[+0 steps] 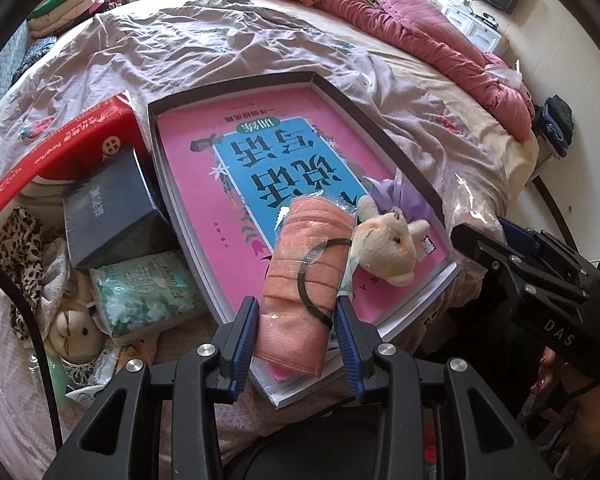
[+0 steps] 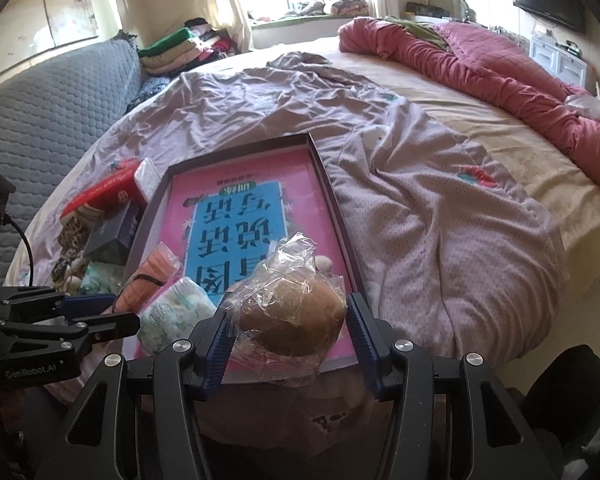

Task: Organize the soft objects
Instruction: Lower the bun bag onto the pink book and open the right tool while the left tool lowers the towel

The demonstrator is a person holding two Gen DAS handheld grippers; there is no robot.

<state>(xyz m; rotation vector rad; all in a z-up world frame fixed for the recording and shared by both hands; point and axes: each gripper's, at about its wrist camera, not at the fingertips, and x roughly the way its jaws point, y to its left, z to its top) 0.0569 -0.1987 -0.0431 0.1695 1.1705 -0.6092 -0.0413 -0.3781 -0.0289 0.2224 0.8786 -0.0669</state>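
Your left gripper [image 1: 298, 320] clamps the pink mask pack [image 1: 304, 280] above the tray [image 1: 380, 128]; your right gripper [image 2: 288, 332] squeezes a wrapped bun [image 2: 296, 316].

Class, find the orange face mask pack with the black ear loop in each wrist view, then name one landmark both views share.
Left wrist: orange mask pack, lower centre, between the left claw's fingers.
Right wrist: mask pack, lower left, at the tray's edge.
Shared landmark: the pink and blue book in the tray.
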